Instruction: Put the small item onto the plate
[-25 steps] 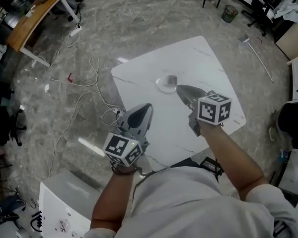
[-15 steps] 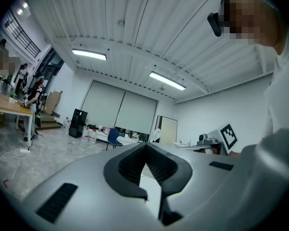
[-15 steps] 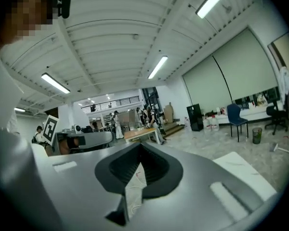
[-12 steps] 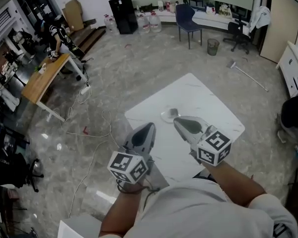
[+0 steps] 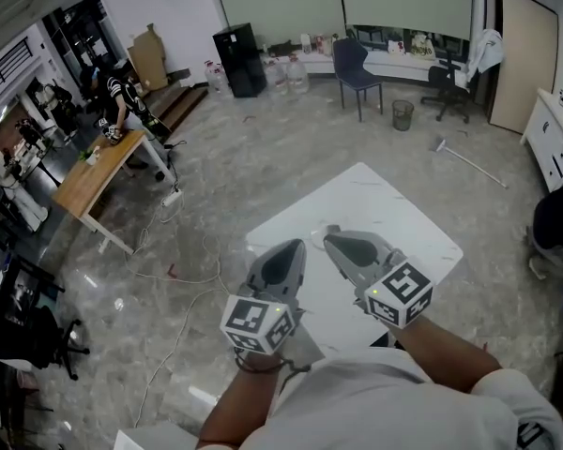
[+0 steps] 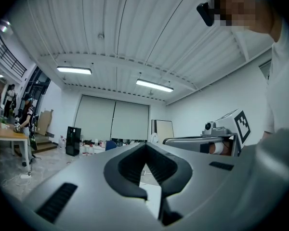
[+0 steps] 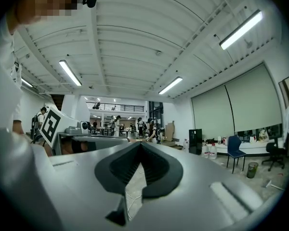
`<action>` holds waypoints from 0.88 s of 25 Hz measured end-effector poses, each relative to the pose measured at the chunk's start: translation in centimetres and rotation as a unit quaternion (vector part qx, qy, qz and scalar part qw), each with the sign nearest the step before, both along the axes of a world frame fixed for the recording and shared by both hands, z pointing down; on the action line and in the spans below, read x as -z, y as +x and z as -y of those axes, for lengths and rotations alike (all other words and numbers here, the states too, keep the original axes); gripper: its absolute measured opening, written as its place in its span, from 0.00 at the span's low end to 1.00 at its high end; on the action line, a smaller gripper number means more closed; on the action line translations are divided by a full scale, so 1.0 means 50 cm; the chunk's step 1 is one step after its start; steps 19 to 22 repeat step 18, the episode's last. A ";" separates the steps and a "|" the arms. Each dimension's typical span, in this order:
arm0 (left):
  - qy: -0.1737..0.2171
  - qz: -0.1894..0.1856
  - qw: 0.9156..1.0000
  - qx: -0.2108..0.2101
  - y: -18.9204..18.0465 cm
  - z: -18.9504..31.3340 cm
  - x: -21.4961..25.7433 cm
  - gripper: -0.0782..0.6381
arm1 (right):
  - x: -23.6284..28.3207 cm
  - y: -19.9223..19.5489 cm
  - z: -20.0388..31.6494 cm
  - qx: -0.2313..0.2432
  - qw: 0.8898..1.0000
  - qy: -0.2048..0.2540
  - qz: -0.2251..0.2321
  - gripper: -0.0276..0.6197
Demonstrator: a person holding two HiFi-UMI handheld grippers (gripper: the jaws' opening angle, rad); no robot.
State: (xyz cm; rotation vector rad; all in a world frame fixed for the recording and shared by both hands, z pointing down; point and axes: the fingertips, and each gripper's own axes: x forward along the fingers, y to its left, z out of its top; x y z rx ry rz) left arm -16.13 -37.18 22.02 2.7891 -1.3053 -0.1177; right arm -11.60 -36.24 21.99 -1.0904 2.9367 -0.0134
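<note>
Left gripper (image 5: 294, 247): jaws closed tip to tip with nothing between them. Its own view (image 6: 145, 147) looks out level across the room, not down at the table.
Right gripper (image 5: 331, 236): also pressed together and empty (image 7: 140, 146). It sits just beside the left one, both noses pointing away from the person over the near part of the table.
Table (image 5: 394, 204): white marbled top, bare wherever it shows.
Item: I can't find it in any view. If it is on the table, it lies under the gripper noses, hidden from the head view.
Plate: not made out either. A pale bit by the right gripper's tip could be its rim, but I wouldn't swear to it.
Stage: my guess is the task is either finished or not begun, since neither tool holds anything or aims down at the work.
How the item would handle: going by the task wording alone, it is small and so probably light. A piece like that may skid on a smooth top or pop out of a hard pinch. Stiff or soft, fragile or not, I can't say unseen.
Where to take hold: I'd reckon across its narrow middle, pads square on two opposite sides.
Risk: shut jaws would only nudge it, so they need opening first.
Room: chair (image 5: 355, 64) and desk (image 5: 94, 176) stand well apart from the table.
</note>
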 end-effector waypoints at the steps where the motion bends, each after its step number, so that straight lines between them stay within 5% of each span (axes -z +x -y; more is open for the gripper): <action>1: 0.001 -0.001 1.000 -0.002 0.000 -0.003 0.002 0.12 | 0.003 -0.002 -0.003 0.001 1.000 0.000 0.002 0.05; 22: 0.007 0.006 1.000 -0.010 0.007 -0.017 -0.007 0.12 | 0.005 -0.019 -0.022 -0.002 1.000 0.000 -0.006 0.05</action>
